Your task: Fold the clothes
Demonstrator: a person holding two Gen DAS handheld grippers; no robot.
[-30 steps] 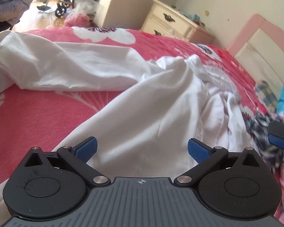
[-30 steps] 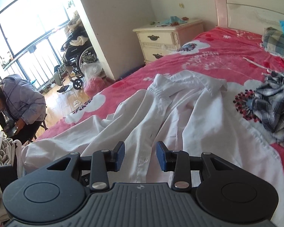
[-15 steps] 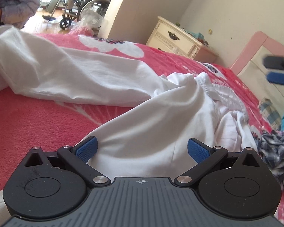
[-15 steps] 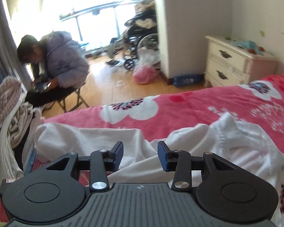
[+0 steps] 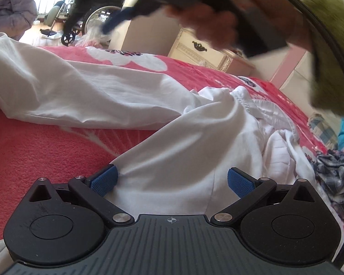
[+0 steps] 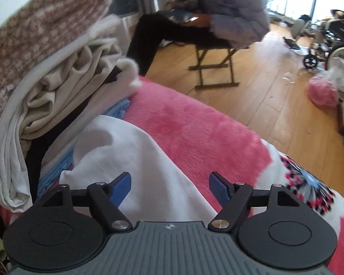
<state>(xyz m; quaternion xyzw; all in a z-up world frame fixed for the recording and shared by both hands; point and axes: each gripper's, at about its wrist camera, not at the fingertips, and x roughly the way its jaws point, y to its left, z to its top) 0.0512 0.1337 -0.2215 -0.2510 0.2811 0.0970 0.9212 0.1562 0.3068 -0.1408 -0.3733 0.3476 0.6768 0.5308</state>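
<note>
- Right gripper is swung away from the shirt body to the sleeve end at the bed corner; its jaws have just been opening and are spread wide over white cloth, nothing pinched.
- Left gripper is barely shifted, jaws wide apart, white shirt lying between the pads, unclamped.
- Only the left view shows the shirt spread across the pink bedspread, the plaid garment, and a blurred hand passing overhead.
- Only the right view shows the stack of folded laundry beside the sleeve, and a seated person.
- Right gripper is pitched steeply down.
</note>
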